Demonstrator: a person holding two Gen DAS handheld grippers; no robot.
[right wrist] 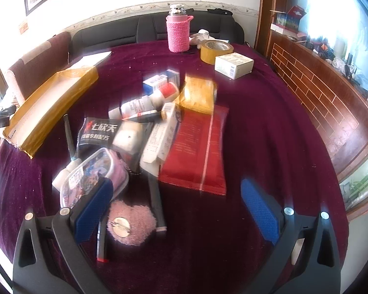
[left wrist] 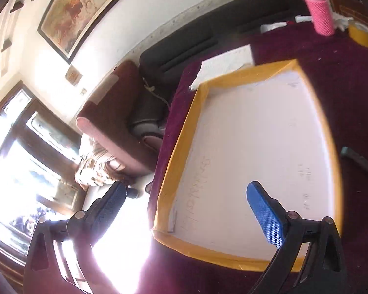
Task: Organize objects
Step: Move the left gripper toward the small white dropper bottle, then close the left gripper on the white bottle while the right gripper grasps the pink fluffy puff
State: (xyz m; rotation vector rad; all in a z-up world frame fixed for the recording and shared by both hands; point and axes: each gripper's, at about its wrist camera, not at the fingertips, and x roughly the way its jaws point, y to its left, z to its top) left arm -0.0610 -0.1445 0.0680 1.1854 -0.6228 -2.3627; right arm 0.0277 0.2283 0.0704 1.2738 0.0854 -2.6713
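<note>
Right wrist view: the right gripper [right wrist: 174, 210] has its jaws spread wide and holds nothing. It hangs above the near edge of the desk [right wrist: 269, 127], which is covered in a dark red cloth. Directly below it lie a pink fluffy pad [right wrist: 132, 223] and a clear pouch [right wrist: 90, 174]. Beyond these, toward the desk centre, a pile is heaped together: a black packet [right wrist: 100, 132], a red packet [right wrist: 196, 147], white bottles [right wrist: 144, 103], small boxes [right wrist: 159, 80] and a gold packet [right wrist: 198, 93]. At the far edge stand a pink-sleeved bottle [right wrist: 178, 33], a tape roll [right wrist: 214, 50] and a white box [right wrist: 233, 65].

Left wrist view: the left gripper [left wrist: 186, 210] is likewise spread and empty, above the near-left corner of a tray [left wrist: 181, 144] with yellow taped walls. The tray sits along the left edge of the desk, and its white floor shows no objects in the visible area.

Assessment: sorting appears not yet started. All loose items remain in the pile, well apart from the tray; transfer of each item is still outstanding.
</note>
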